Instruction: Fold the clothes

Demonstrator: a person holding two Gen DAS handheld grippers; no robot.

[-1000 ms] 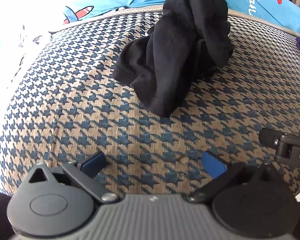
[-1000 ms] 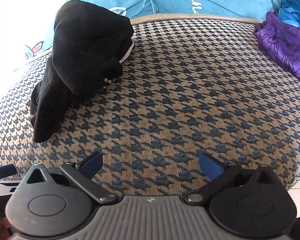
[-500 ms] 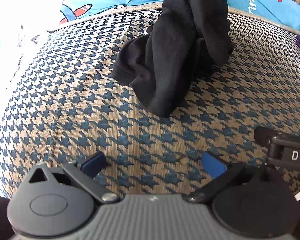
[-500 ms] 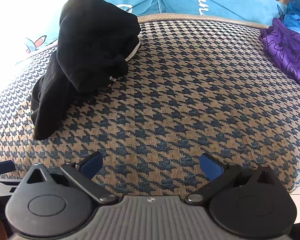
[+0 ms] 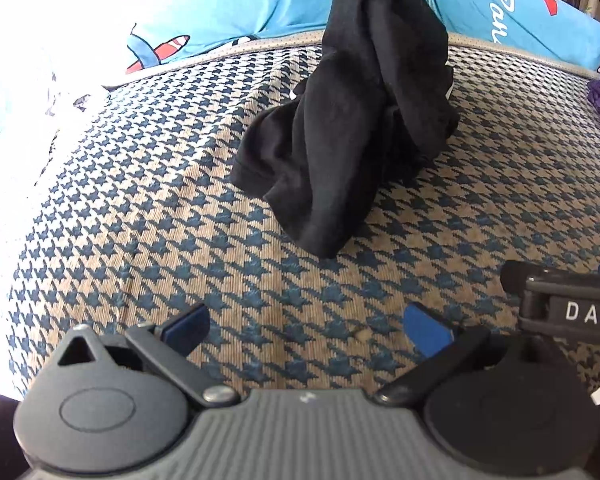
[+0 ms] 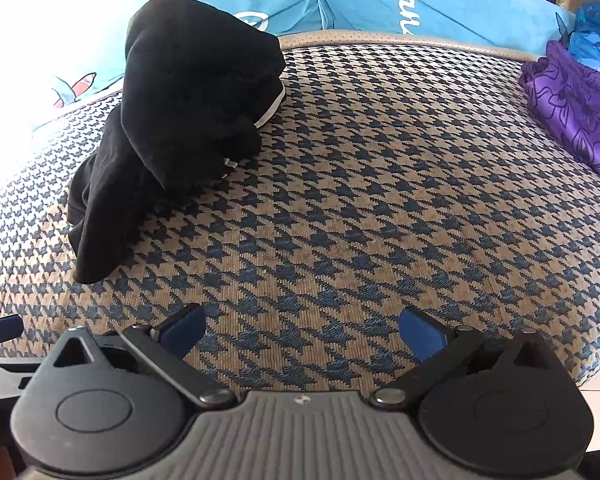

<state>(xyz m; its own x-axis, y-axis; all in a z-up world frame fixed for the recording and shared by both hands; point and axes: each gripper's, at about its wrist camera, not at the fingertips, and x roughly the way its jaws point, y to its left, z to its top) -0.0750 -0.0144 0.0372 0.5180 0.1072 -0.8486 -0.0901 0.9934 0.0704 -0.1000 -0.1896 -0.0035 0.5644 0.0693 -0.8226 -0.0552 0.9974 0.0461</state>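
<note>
A crumpled black garment (image 5: 352,120) lies in a heap on the blue-and-tan houndstooth cushion (image 5: 140,220), and in the right wrist view the black garment (image 6: 180,120) sits at the upper left with a white trim edge showing. My left gripper (image 5: 306,326) is open, low over the cushion's near part, short of the garment and holding nothing. My right gripper (image 6: 300,330) is open too, over bare cushion (image 6: 380,200) to the right of the garment. The right gripper's body (image 5: 568,300) shows at the left view's right edge.
Light blue printed bedding (image 6: 380,0) runs along the back of the cushion. A purple floral cloth (image 6: 576,112) lies at the far right, with a blue plastic bag (image 6: 596,36) behind it. The cushion's edge drops off at the right and near side.
Both grippers have drawn back a little and tilted up, so the black garment sits lower in both views. The garment itself has not moved.
</note>
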